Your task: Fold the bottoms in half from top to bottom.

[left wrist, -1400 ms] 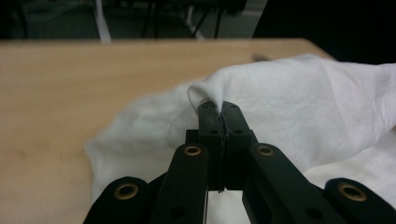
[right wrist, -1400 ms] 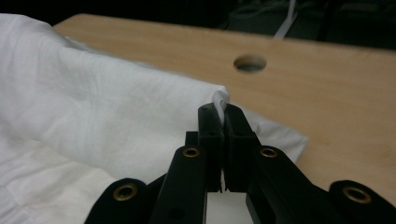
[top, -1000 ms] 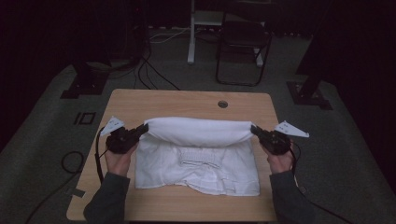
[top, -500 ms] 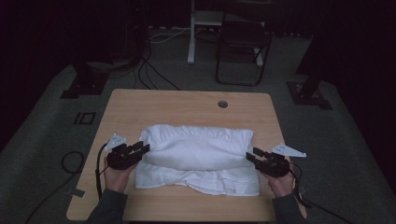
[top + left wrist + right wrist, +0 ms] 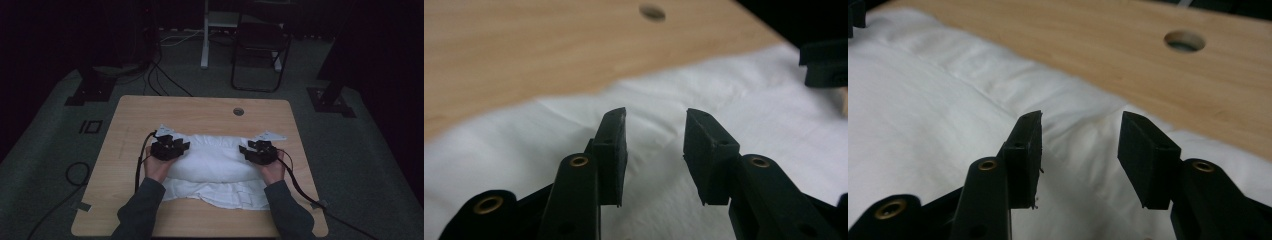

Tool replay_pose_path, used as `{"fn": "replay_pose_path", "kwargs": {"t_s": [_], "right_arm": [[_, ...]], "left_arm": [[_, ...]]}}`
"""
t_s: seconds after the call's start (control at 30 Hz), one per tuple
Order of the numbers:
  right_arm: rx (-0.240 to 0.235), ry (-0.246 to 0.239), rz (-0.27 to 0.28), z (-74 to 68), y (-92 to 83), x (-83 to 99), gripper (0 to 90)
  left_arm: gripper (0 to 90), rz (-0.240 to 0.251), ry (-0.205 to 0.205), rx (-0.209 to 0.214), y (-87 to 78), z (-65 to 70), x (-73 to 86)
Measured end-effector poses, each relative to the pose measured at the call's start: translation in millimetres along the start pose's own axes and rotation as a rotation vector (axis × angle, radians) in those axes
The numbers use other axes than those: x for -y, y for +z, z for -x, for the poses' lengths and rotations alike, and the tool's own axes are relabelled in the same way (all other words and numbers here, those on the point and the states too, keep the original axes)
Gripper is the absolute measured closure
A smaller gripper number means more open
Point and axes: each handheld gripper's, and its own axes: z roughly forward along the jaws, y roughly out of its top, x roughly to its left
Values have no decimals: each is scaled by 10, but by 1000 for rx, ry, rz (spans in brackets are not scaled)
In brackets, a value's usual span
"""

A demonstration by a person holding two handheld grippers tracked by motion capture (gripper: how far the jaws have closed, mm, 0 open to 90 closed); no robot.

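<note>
Left tool (image 5: 655,150) jaws parted above white cloth (image 5: 744,105); chair (image 5: 259,50) in high view.

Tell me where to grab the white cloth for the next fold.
Probably the two ends of the cloth, along its rolled upper layer, left gripper from the left and right gripper from the right. The cloth lies crosswise on the table, thick at the ends; both grippers already hover there, open and empty.

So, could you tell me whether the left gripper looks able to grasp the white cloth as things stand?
Probably yes: the left gripper sits at the white cloth with its jaws apart, nothing between them, and cloth right ahead.
</note>
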Motion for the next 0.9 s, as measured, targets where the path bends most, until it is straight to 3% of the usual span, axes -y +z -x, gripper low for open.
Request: {"fn": "replay_pose_path", "kwargs": {"t_s": [0.2, 0.33, 0.63, 0.9], "right_arm": [[-15, -1, -43, -39, 102, 140, 525], [-35, -7, -60, -95, 108, 270, 527], [-65, -9, -57, -208, 17, 545, 523], [-77, -19, -68, -345, -48, 716, 524]], "left_arm": [[631, -49, -3, 2, 135, 2, 216], [636, -31, 6, 24, 104, 14, 357], [635, -26, 59, -5, 24, 153, 675], [636, -11, 75, -23, -36, 244, 891]]}}
